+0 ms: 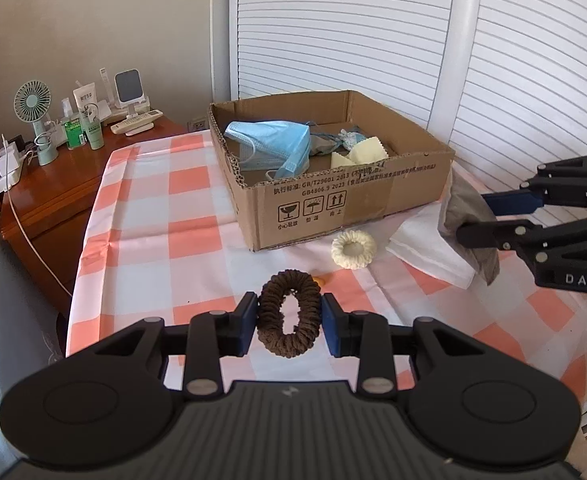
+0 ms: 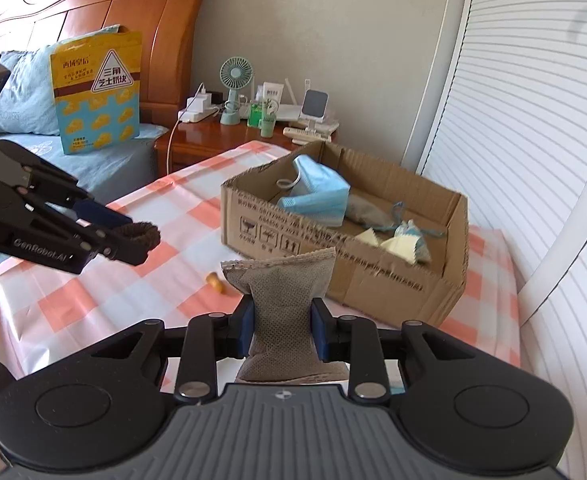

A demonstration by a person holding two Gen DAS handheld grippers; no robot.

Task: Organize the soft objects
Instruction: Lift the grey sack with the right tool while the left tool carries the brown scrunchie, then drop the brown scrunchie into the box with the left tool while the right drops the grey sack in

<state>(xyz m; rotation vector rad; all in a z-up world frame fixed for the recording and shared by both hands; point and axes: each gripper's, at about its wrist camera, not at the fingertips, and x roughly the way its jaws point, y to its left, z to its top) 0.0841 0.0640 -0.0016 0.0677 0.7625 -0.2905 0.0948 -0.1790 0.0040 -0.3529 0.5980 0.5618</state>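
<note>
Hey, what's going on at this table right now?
A person is tidying soft things into the cardboard box with two handheld grippers. The left gripper is shut on a brown scrunchie, and the right gripper is shut on a grey pouch; both are held above the checked tablecloth. A cream scrunchie lies beside the box, which already holds face masks.

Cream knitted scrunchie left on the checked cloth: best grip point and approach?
Take the cream knitted scrunchie from above. It lies flat beside the cardboard box, hole up, so put one jaw in the hole and one outside the rim facing away from the box, pinching the soft band.
</note>
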